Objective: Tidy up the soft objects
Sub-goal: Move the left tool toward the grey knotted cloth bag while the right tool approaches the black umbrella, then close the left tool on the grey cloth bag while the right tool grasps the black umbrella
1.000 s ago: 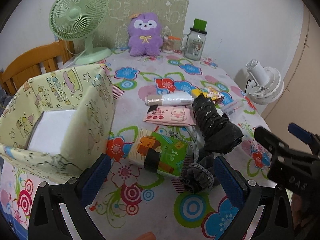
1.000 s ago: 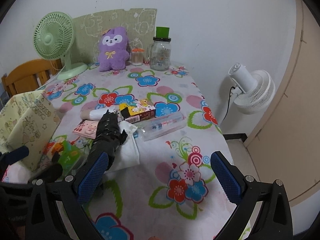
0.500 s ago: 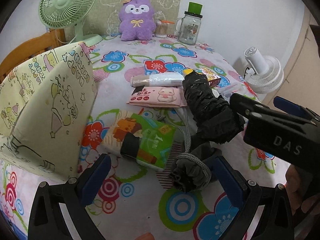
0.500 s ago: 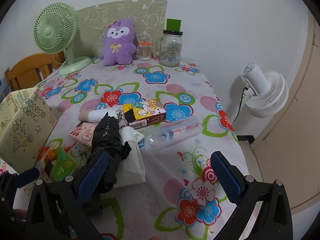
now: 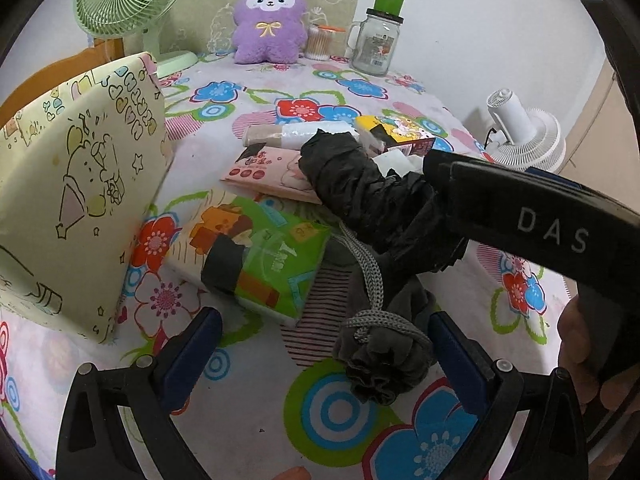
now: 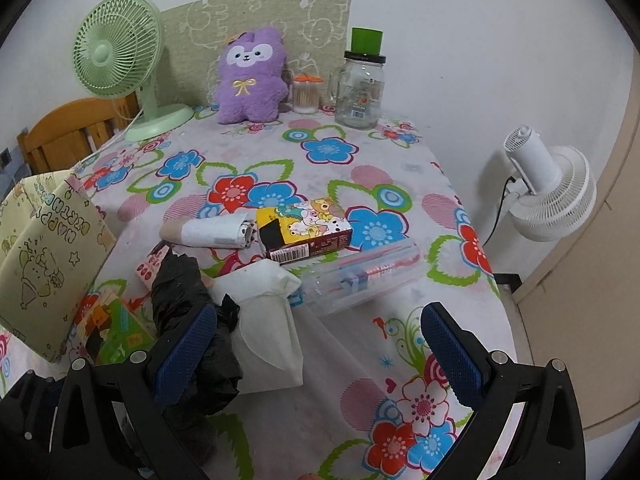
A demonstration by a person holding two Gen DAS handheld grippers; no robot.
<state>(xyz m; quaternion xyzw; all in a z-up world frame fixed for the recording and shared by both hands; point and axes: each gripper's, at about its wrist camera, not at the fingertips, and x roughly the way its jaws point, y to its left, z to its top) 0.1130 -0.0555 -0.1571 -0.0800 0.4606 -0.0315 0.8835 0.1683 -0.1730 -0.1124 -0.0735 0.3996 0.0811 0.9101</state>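
Item: black rolled bag/umbrella-like bundle (image 5: 360,196), soft, crinkled. Located mid-table on flowered cloth (image 5: 256,412), laid over pink tissue pack (image 5: 264,168) and white folded cloth (image 6: 268,320). Long axis is run from near-right to far-left as seen in L wrist view; far end is pointed toward white roll (image 5: 296,136), near end is flared beside grey drawstring pouch (image 5: 384,360).

R gripper (image 6: 316,348): jaws held wide apart, nothing between them. Its left pad (image 6: 188,344) is seen alongside the bundle's near end, overlapping it in view; contact can't be told. Bundle lies to lower left of this gripper, not centred in the gap.

L gripper (image 5: 324,344): jaws spread wide, nothing gripped. Grey pouch sits just inside its right pad (image 5: 456,356); green tissue pack (image 5: 256,264) is ahead, left of centre.

Yellow patterned box (image 5: 76,192): at L side of table, presumably the destination.

Judgement: R is nearer the bundle; a leftward shift is prob. needed so jaws are closed across the short axis. Pouch is better placed for L.
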